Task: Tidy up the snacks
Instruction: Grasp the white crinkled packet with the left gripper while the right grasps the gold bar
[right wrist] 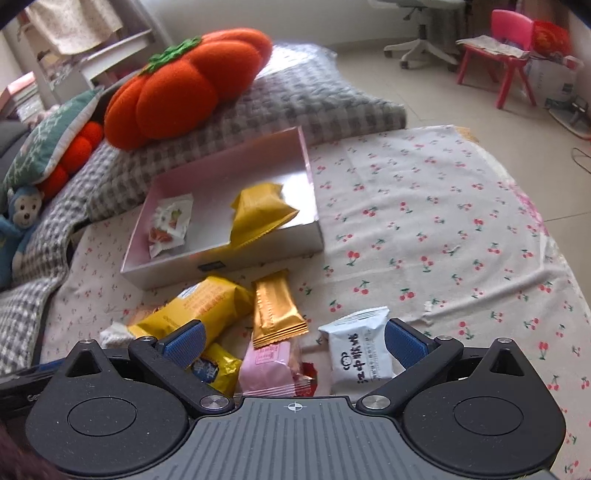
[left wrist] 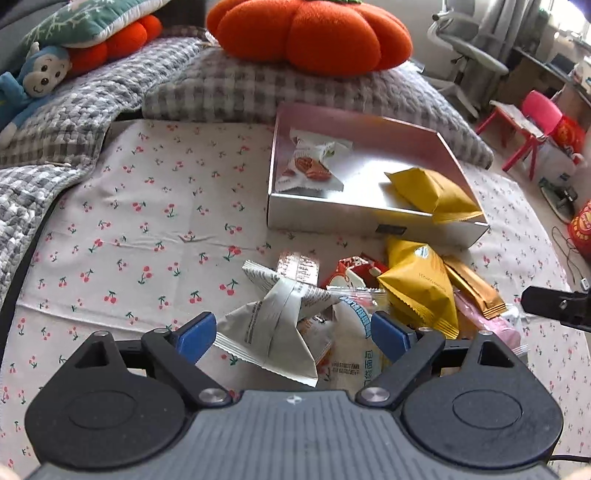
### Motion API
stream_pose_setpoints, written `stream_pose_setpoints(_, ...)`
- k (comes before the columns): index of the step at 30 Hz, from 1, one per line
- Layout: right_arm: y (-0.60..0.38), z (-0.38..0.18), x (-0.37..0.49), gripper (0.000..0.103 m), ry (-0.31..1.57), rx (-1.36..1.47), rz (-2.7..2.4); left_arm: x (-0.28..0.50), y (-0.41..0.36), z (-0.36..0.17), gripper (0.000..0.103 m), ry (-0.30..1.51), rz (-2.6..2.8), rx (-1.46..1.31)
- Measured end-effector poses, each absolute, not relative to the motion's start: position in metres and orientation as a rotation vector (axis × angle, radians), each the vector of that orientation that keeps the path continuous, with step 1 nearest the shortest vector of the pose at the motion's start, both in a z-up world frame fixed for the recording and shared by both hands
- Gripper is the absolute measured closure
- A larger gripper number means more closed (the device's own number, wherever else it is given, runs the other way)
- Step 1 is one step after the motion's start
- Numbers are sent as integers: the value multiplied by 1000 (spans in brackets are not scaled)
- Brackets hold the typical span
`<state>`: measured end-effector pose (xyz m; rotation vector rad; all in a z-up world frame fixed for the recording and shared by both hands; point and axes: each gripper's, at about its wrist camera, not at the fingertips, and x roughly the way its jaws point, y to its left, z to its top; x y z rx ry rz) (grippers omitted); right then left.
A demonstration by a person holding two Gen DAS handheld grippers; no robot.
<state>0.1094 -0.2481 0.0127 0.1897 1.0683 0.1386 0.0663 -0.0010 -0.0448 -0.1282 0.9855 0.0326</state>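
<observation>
A shallow pink-and-silver box sits on the cherry-print cloth and holds a white nut packet and a yellow packet. A pile of snack packets lies in front of it. My left gripper is open, its blue pads either side of a grey-white packet. My right gripper is open above a pink packet, a gold bar packet and a white packet. Another yellow packet lies in the pile.
Grey checked pillows with an orange pumpkin cushion lie behind the box. A blue monkey toy is at the far left. The right gripper's black tip shows at the left view's right edge. The floor, a red stool and an office chair lie beyond.
</observation>
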Motion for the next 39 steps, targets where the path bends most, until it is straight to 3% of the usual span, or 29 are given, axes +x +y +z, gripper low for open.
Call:
stream_pose_setpoints(10, -254, -2, 122, 0, 1096, 184, 129, 68, -4, -52, 15, 1016, 54, -96)
stream_pose_setpoints(23, -249, -8, 130, 2, 1075, 143, 120, 76, 8, -59, 25, 1050, 78, -144)
stream_pose_setpoints(39, -224, -27, 145, 8, 1071, 31, 162, 81, 16, -65, 64, 1064, 114, -127)
